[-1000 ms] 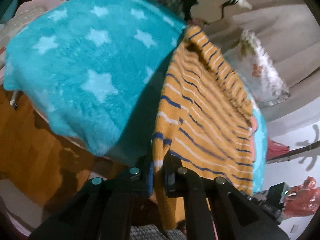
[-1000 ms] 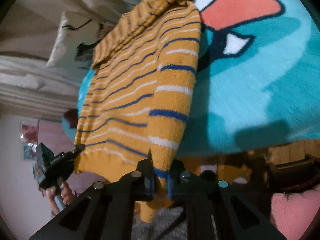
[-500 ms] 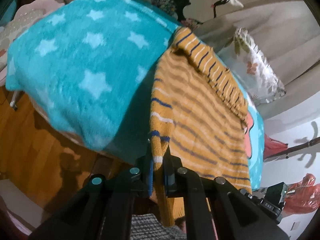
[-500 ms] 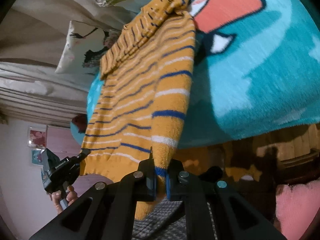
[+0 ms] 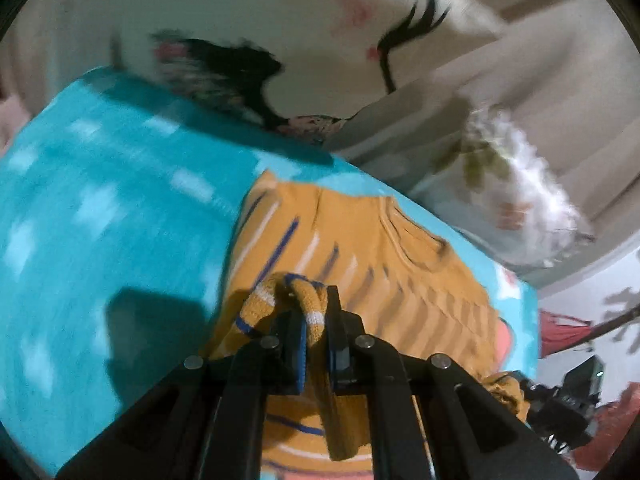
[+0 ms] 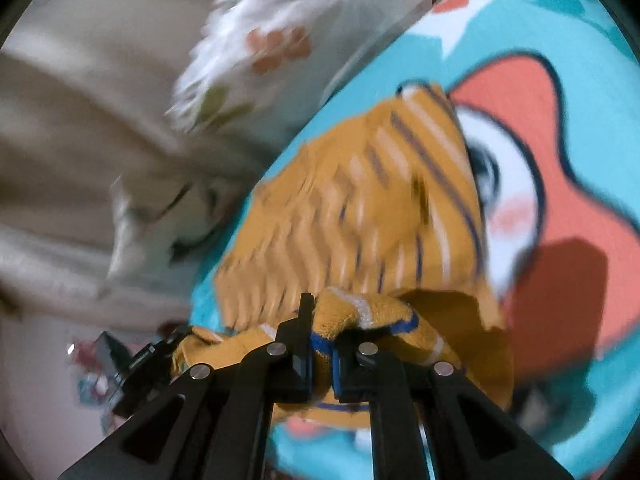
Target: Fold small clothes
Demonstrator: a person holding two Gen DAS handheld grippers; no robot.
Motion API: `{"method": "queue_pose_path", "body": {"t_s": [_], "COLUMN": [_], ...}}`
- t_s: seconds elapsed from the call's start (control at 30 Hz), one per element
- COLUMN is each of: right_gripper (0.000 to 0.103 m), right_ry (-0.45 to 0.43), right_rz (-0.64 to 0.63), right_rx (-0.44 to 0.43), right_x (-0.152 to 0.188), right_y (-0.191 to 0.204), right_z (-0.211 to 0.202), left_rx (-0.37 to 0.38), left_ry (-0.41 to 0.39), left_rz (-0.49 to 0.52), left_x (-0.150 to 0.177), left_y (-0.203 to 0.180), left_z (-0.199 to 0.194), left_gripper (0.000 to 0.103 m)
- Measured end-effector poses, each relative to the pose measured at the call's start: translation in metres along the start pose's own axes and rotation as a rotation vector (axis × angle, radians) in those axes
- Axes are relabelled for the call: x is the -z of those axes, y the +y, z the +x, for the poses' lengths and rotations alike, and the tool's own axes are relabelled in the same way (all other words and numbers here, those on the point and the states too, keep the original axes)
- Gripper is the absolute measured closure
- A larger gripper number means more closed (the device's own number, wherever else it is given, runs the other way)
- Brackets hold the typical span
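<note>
Mustard jumper (image 5: 360, 264) on the blanket (image 5: 100, 220): both tongs (image 5: 316, 344) (image 6: 322, 354) pinch its hem; lay corners level at the collar.

Dim indoor light, warm and uneven. Heavy motion blur across both wrist views, smearing the blanket (image 5: 100, 208) pattern and pillow (image 6: 256, 52) print; only the near black gripper frames sharp. Hard dark shadows on the blanket. Strong fisheye bending and black vignette at the corners.
</note>
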State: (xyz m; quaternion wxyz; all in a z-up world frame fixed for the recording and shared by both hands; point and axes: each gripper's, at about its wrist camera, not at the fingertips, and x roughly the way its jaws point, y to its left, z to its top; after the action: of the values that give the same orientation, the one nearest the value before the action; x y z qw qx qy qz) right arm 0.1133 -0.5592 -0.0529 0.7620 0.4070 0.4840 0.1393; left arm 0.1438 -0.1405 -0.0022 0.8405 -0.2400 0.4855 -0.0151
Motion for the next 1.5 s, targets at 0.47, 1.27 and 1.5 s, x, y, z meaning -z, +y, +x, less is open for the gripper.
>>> {"method": "queue_pose_path", "body": {"t_s": [0.47, 1.27, 1.5], "right_gripper": [0.066, 0.059, 0.065], "right_ry": [-0.031, 0.088, 0.010], "right_rz": [0.289, -0.199, -0.218], "right_rx": [-0.025, 0.283, 0.403], "right_x": [-0.076, -0.070, -0.104], "right_y": [-0.051, 0.053, 0.047], "right_z": [0.049, 0.120, 0.125], "left_rx": [0.190, -0.076, -0.123], "left_ry": [0.169, 0.125, 0.094], "left_rz": [-0.063, 0.335, 0.334], "left_x": [-0.055, -0.045, -0.056], "left_y": [0.013, -0.037, -0.021], "left_z": [0.078, 0.110, 0.121], "left_gripper": [0.068, 0.041, 0.040]}}
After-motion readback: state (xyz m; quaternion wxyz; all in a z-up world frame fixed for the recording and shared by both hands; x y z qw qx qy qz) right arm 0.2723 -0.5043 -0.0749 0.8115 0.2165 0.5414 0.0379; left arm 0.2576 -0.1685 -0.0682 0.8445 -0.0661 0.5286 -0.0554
